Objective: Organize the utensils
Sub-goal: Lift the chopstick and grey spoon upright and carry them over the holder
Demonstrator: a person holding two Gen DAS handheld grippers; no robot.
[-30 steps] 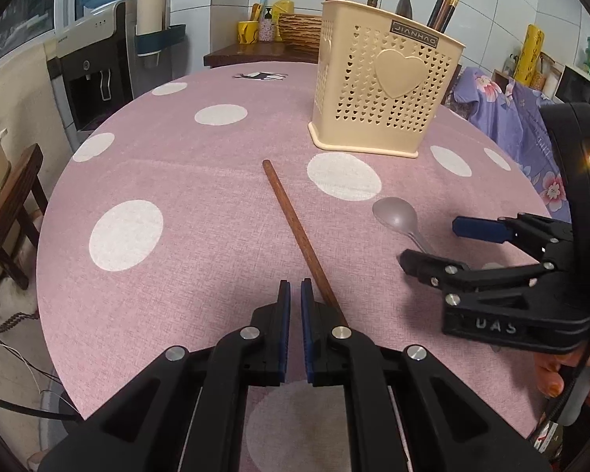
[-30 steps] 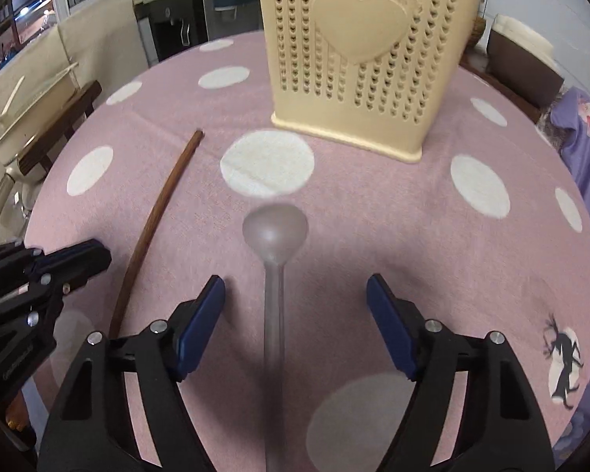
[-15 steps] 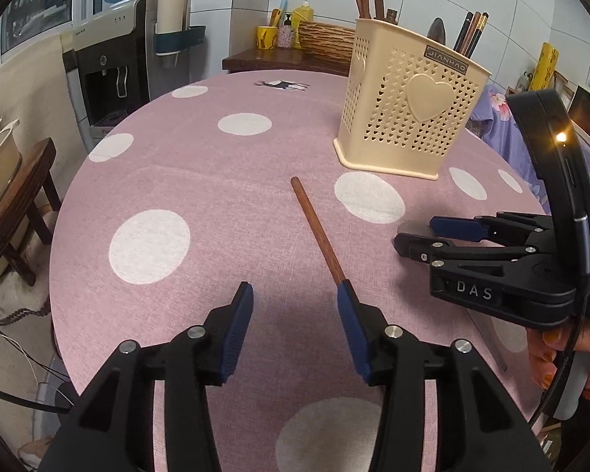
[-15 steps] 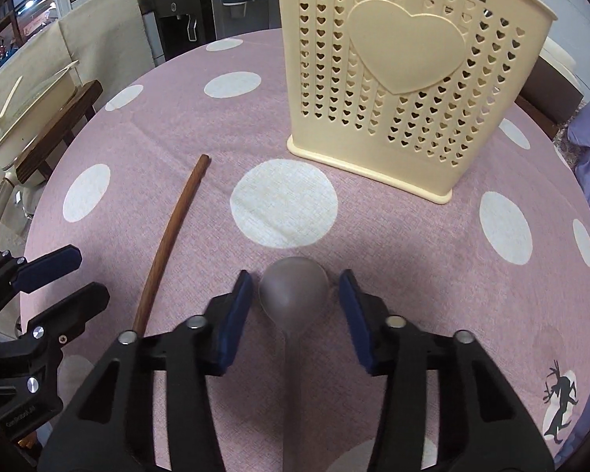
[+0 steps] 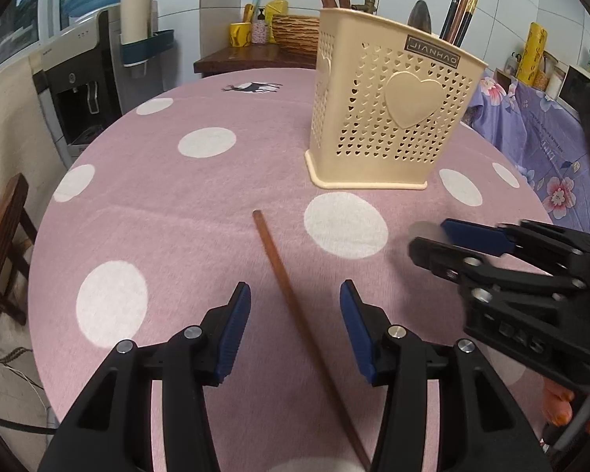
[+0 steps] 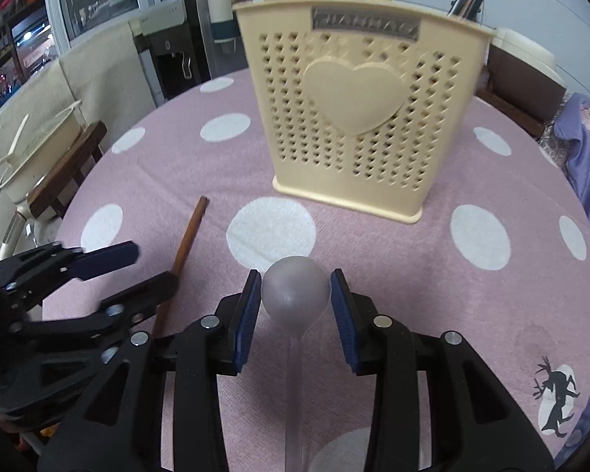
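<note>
While the right hand-held gripper [image 6: 295,303] apparently clamps a spoon [image 6: 296,292], the holder [image 5: 389,114] reads "JIANHAO".

Water dispenser [image 5: 80,78], wicker basket [image 5: 295,33]

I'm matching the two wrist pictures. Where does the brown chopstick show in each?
Left wrist: the chopstick runs from centre to the bottom edge, between the open left gripper fingers.
Right wrist: left of centre, its lower part hidden behind the left gripper.
Shared landmark: the cream utensil basket beyond it.
</note>
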